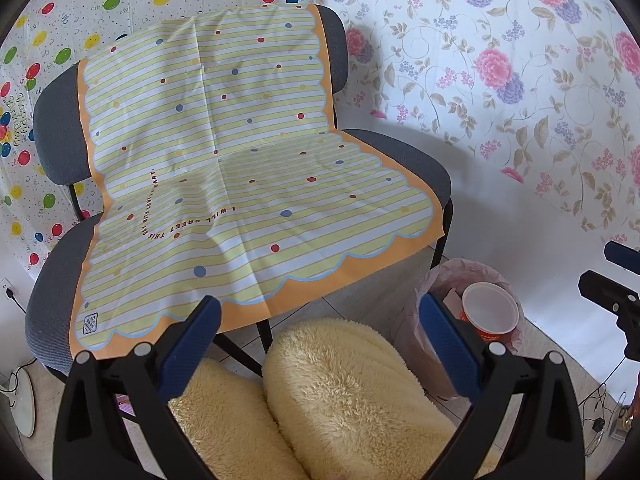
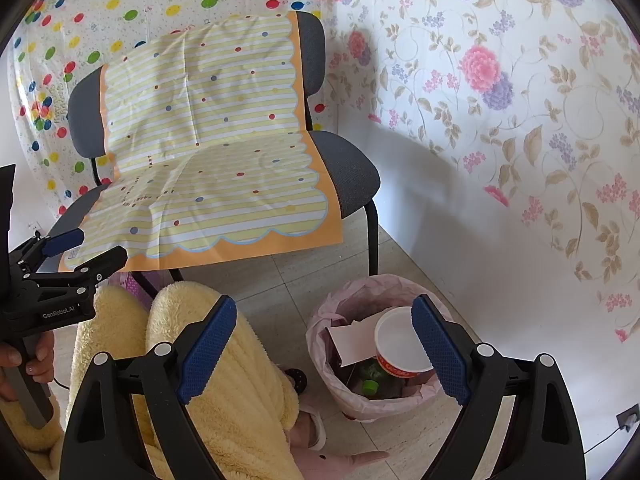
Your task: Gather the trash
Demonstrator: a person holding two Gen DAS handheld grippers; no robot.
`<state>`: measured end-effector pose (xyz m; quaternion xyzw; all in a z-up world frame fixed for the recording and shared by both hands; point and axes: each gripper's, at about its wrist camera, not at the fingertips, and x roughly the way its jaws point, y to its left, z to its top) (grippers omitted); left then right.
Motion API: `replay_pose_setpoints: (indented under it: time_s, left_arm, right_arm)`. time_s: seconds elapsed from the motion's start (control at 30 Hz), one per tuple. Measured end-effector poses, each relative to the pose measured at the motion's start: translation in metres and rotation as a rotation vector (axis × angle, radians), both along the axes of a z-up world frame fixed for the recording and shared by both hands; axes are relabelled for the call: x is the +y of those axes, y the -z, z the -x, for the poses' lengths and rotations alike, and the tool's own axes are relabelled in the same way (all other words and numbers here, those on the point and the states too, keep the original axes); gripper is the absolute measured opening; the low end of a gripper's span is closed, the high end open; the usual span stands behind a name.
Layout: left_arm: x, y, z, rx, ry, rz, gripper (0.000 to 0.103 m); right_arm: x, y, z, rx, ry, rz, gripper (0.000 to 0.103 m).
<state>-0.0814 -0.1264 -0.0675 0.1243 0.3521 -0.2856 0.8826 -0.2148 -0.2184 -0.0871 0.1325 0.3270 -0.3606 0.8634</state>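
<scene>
Tilting in the bin (image 2: 320, 336), the cup (image 2: 400, 344) opens up-left.

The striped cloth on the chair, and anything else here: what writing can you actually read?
"I WILL GREET THIS" on the striped cloth; the rest of its curved line is unclear.
"GenRobot.AI" on the left gripper.
Red band on the paper cup: lettering unreadable.
Balloon sheet: lettering unreadable.

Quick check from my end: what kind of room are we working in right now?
Probably a home room dressed for recording: a grey chair draped with a striped plastic sheet, floral and balloon-print covers on the walls, tiled floor, and a lined trash bin beside the chair.
</scene>
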Motion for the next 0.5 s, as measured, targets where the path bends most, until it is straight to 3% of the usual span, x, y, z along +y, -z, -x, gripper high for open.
replay_pose_setpoints:
  time_s: [0.5]
  left_arm:
    - [0.0004,0.0002,0.0001,0.001,0.005,-0.001,0.097]
  right_arm:
    - [-0.0007,0.0002,-0.0004,0.001,-0.001,0.000,0.089]
